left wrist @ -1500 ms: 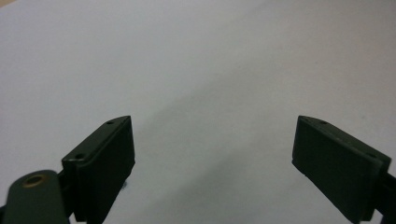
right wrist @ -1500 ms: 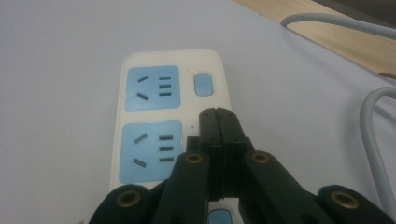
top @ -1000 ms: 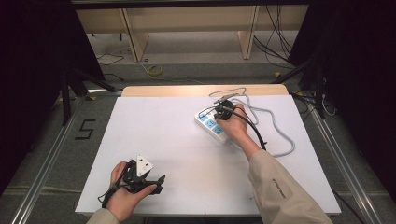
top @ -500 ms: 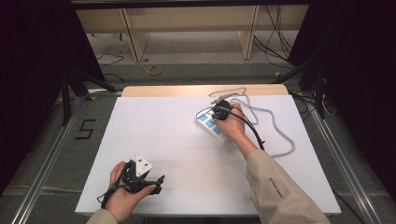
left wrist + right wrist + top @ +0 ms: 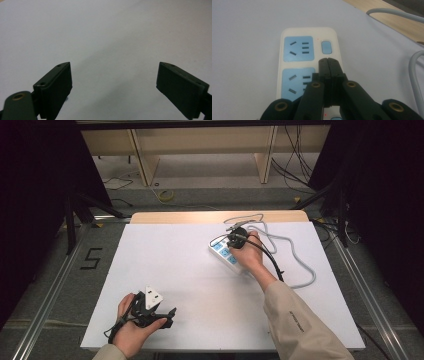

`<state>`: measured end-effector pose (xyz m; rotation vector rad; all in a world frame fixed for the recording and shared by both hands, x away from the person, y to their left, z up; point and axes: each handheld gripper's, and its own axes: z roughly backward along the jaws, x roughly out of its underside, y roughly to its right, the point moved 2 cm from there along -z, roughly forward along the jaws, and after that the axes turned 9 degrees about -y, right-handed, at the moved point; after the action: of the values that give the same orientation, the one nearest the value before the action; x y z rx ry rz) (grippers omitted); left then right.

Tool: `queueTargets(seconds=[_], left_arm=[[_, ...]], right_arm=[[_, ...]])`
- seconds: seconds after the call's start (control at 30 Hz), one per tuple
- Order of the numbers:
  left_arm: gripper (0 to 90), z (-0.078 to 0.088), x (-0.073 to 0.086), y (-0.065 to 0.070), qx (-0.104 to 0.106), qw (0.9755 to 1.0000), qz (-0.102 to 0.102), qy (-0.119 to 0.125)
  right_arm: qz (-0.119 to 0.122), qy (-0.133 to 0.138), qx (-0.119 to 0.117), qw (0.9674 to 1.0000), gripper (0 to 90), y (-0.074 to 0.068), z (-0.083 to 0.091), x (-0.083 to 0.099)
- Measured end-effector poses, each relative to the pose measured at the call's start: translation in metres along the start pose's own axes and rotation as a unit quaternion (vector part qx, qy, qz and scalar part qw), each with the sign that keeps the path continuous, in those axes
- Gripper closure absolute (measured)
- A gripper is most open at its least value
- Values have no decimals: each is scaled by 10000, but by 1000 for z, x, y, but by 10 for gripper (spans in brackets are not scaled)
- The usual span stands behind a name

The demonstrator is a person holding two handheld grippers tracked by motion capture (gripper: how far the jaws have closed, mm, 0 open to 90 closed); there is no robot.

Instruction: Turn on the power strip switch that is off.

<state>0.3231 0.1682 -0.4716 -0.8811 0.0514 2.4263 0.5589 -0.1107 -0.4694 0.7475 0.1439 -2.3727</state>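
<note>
A white power strip (image 5: 308,62) with blue socket faces and blue switch buttons lies on the white table sheet; in the high view the power strip (image 5: 226,255) sits at the back right. My right gripper (image 5: 328,61) is shut with nothing between its jaws, tips right over the strip just below the top blue button (image 5: 326,47). In the high view the right gripper (image 5: 236,238) is held over the strip's far end. My left gripper (image 5: 113,77) stands open over bare sheet. The left gripper (image 5: 167,312) rests near the table's front left edge in the high view.
The strip's grey cable (image 5: 295,257) loops over the right side of the white sheet (image 5: 170,260). A bare wooden strip (image 5: 200,216) runs along the table's far edge. Dark stands and floor cables surround the table.
</note>
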Motion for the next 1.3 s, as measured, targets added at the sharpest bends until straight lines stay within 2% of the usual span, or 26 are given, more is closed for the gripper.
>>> queueTargets(seconds=[0.27,0.97,1.3], left_arm=[[127,0,0,0,10,10000,-6,-10],[128,0,0,1,22,10000,-3,-8],[129,-1,0,1,29,10000,-4,-15]], right_arm=[[-72,-3,73,9999,900,2,1,0],[-180,-101,-1,9998,900,4,0,0],[-135,-194,-3,9997,900,5,-1,-2]])
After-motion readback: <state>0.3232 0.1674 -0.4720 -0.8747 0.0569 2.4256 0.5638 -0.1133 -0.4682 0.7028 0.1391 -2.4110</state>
